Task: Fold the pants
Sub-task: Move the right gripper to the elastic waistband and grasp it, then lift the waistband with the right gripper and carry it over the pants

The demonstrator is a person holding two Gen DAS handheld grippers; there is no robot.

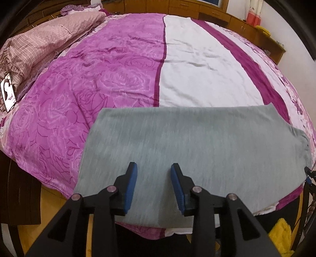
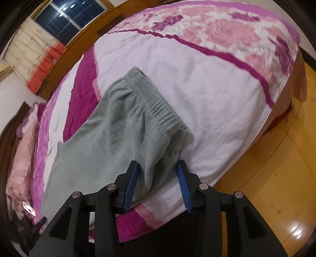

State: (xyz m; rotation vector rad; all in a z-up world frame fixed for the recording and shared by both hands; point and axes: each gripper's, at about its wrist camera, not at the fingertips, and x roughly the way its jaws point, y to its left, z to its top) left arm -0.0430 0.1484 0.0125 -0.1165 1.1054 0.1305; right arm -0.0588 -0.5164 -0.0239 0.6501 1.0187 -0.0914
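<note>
A purple rose-print cover [image 1: 79,110] spreads over the bed, a pink quilt [image 1: 49,41] piled at its head. Wooden cabinets [image 1: 227,17] behind; a dark window [image 2: 69,13].

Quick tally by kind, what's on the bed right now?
Grey pants: 1
Pink quilt: 1
Phone: 1
Total: 3, all lying on the bedspread.

Purple-quilted bed [image 1: 122,65], wooden floor [image 2: 276,178]
</note>
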